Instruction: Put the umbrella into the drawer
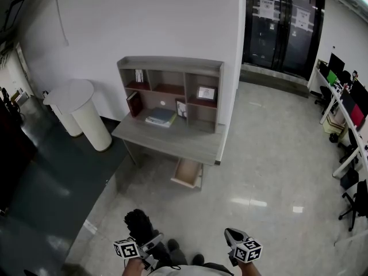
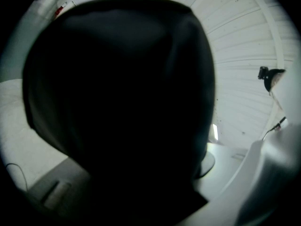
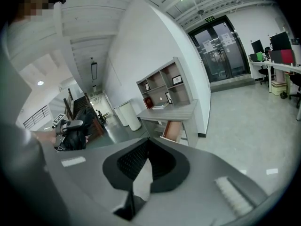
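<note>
A black folded umbrella (image 1: 138, 223) sticks up from my left gripper (image 1: 150, 241), which is shut on it at the bottom of the head view. In the left gripper view the umbrella (image 2: 122, 102) fills nearly the whole picture and hides the jaws. The right gripper view shows that gripper with the umbrella (image 3: 71, 135) off to the left. My right gripper (image 1: 230, 233) holds nothing; its jaws (image 3: 147, 141) meet at the tips. An open wooden drawer (image 1: 188, 173) hangs out under the grey desk (image 1: 190, 144) several steps ahead, and the drawer (image 3: 172, 131) also shows in the right gripper view.
On the desk stands a shelf unit (image 1: 171, 85) with books and picture frames. Two white cylinders (image 1: 86, 114) stand left of it on a dark floor strip. Glass doors (image 1: 282, 22) are at the back right. Office desks and chairs (image 1: 348, 119) line the right edge.
</note>
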The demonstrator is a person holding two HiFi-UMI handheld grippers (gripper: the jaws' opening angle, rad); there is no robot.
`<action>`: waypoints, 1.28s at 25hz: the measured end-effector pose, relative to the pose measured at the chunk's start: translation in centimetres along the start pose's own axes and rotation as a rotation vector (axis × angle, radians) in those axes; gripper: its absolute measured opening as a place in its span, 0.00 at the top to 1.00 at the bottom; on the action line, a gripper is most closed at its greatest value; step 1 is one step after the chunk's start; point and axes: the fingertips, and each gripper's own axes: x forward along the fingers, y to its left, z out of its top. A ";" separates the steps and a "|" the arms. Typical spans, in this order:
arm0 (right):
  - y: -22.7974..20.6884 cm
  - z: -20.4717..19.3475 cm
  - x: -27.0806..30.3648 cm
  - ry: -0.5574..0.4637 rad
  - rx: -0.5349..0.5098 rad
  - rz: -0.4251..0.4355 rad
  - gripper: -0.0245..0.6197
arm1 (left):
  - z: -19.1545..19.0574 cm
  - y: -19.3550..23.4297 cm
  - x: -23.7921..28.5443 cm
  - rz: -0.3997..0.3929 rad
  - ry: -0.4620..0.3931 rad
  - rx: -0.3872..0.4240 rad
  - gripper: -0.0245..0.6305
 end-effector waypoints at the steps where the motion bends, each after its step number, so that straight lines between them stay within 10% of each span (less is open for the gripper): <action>1: -0.1 0.0 0.2 0.004 -0.003 0.000 0.95 | 0.2 0.2 0.3 -0.001 0.002 -0.001 0.59; 32: -0.9 11.9 23.3 0.045 -0.039 -0.118 0.95 | 21.0 17.6 9.8 -0.044 0.104 -0.058 0.59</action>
